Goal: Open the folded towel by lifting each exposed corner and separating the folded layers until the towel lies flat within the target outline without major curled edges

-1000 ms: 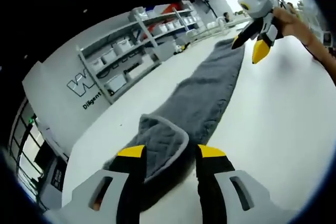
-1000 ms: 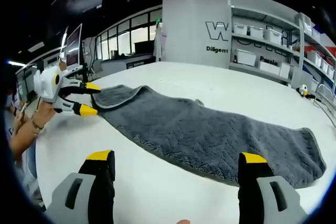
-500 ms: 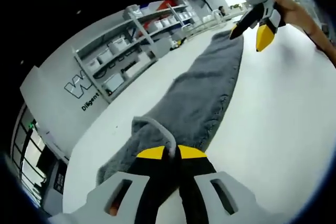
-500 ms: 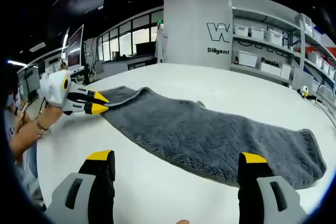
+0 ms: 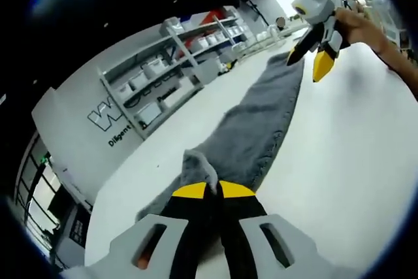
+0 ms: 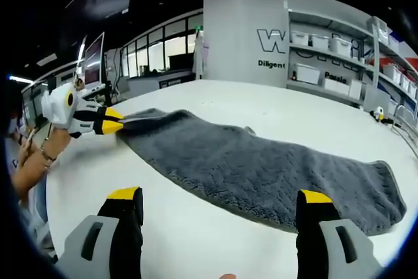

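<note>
The left gripper [image 5: 212, 191] is clenched on the near corner of the long grey fleecy towel [image 6: 261, 171], stretched across the white table [image 6: 196, 240] ahead of the released right gripper [image 6: 219, 204]. Judging from this, a slipping pinch could let the corner curl.

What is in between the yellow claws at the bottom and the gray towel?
Just bare white table. In the right gripper view, the right gripper is open, apart from the towel; nothing lies on the stretch between.
</note>
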`<move>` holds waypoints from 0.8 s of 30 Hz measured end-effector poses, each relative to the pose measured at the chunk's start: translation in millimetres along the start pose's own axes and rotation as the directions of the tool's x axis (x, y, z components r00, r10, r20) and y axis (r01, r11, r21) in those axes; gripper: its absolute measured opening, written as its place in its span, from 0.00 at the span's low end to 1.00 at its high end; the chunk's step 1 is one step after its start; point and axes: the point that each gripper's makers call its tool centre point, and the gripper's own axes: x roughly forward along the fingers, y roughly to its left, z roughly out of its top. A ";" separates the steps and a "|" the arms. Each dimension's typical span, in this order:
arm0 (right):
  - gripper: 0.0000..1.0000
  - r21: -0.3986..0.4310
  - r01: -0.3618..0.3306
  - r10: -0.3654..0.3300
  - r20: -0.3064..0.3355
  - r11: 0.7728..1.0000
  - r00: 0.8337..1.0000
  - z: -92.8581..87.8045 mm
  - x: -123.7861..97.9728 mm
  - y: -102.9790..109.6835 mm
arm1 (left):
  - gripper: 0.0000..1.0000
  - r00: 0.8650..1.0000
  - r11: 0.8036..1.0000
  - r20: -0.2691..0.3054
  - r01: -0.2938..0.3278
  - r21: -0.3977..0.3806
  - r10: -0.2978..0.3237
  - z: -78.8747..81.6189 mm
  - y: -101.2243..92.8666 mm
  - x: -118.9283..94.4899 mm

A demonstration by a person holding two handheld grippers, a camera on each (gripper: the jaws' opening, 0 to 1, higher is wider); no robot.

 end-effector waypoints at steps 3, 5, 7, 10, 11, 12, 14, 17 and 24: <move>0.99 -0.004 -0.001 0.001 -0.005 1.000 1.000 -0.3 0.9 0.0 | 0.05 0.999 0.999 0.004 -0.041 0.022 0.041 0.3 9.1 -11.2; 0.99 -0.005 -0.002 0.002 -0.006 1.000 1.000 -0.7 0.8 0.5 | 0.05 0.998 0.998 0.017 -0.060 0.030 0.060 1.0 14.3 -18.9; 0.99 -0.005 -0.001 0.001 -0.005 1.000 1.000 -0.8 0.6 0.4 | 0.05 0.996 0.997 0.034 -0.078 0.019 0.077 1.4 19.4 -27.1; 0.99 -0.007 -0.001 0.001 -0.006 1.000 1.000 -1.0 0.6 0.3 | 0.04 0.994 0.995 0.046 -0.100 0.006 0.099 0.3 25.9 -37.4; 0.99 -0.007 -0.001 0.001 -0.008 1.000 1.000 -1.2 0.8 0.4 | 0.04 0.992 0.994 0.050 -0.112 0.008 0.112 -0.2 29.1 -42.1; 0.99 -0.008 -0.002 0.002 -0.010 1.000 1.000 -1.5 1.1 0.5 | 0.04 0.992 0.993 0.052 -0.118 0.011 0.117 -0.6 30.7 -44.7; 0.99 -0.008 -0.003 0.002 -0.012 1.000 1.000 -2.3 1.2 0.8 | 0.04 0.987 0.989 0.058 -0.148 0.023 0.147 -1.3 37.8 -52.8; 0.99 -0.012 -0.004 0.004 -0.015 1.000 1.000 -2.5 1.4 1.1 | 0.04 0.981 0.982 0.067 -0.185 0.031 0.183 -3.0 45.2 -66.4; 0.99 -0.015 -0.004 0.004 -0.017 1.000 1.000 -2.5 1.5 1.1 | 0.04 0.973 0.975 0.079 -0.219 0.043 0.216 -6.8 51.4 -87.3</move>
